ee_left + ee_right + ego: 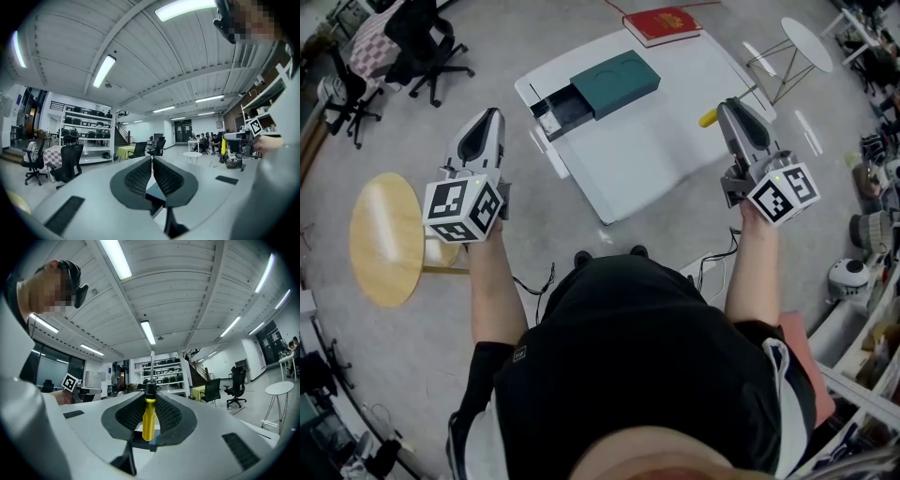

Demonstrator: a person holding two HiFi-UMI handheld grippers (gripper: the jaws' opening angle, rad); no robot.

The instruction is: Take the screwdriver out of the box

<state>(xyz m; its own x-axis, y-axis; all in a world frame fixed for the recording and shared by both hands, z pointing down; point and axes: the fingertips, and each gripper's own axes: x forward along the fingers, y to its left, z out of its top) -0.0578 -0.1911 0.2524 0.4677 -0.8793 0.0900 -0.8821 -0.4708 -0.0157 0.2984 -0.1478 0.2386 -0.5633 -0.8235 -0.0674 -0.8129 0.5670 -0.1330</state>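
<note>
At the far left, black office chairs (431, 47) stand on the grey floor. Nearer, a round wooden side table (384, 239) sits left of the person.

The left gripper (491, 114) is held level over the floor, left of the white table (647, 164) and well apart from the box. Its marker cube (461, 208) bears black-and-white square patterns. In the left gripper view its jaws (152, 160) are together at the tips, with nothing between the ribbed pads (138, 176).

On the far left part of the white table lies the dark teal box (617, 81), its drawer (559, 110) slid out to the left. A small white label (549, 123) in the drawer is too small to read. A red book (663, 23) lies at the table's far edge; the gold print on its cover cannot be read.

The right gripper (727, 106) is over the table's right edge. It is clamped on the screwdriver (709, 117), which is out of the box and well to its right. In the right gripper view the yellow handle (148, 418) stands upright between the pads, and the black collar and metal shaft rise above the jaw tips (150, 397).

A round white side table (806, 42) stands far right.
</note>
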